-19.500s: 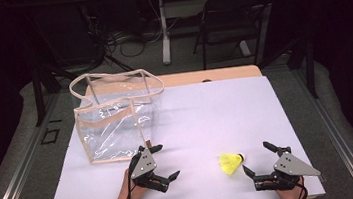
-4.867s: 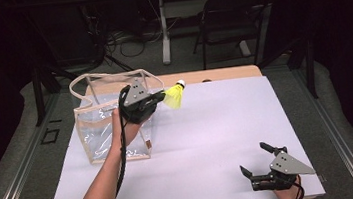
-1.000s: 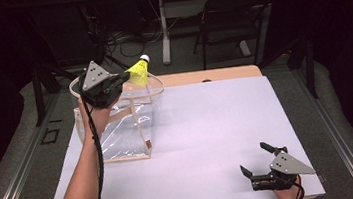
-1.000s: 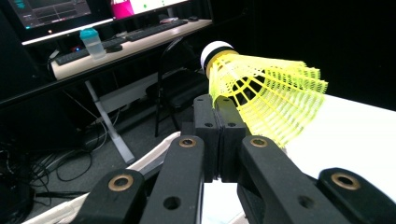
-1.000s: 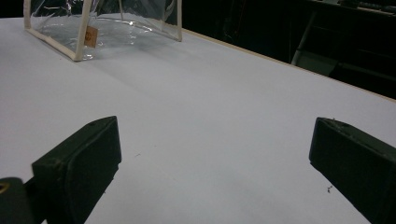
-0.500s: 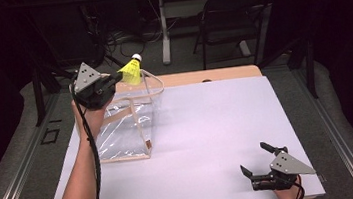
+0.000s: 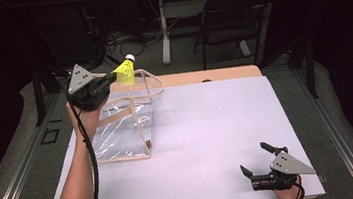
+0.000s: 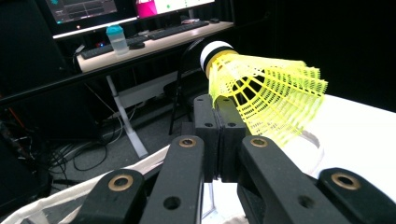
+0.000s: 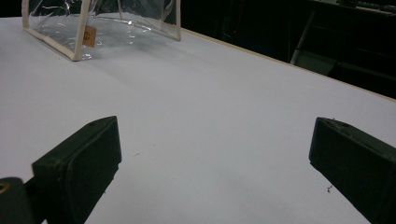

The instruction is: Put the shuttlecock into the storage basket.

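Shuttlecock [image 7: 125, 73] tilts cork-up, skirt rim pinched by left gripper [image 7: 107, 80].

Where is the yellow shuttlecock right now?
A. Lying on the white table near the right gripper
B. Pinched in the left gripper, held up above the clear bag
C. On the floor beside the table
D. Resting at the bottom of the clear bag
B: the left gripper has its jaws clamped on the skirt of the yellow shuttlecock, held up over the rim of the clear bag, while the right gripper sits open on the table.
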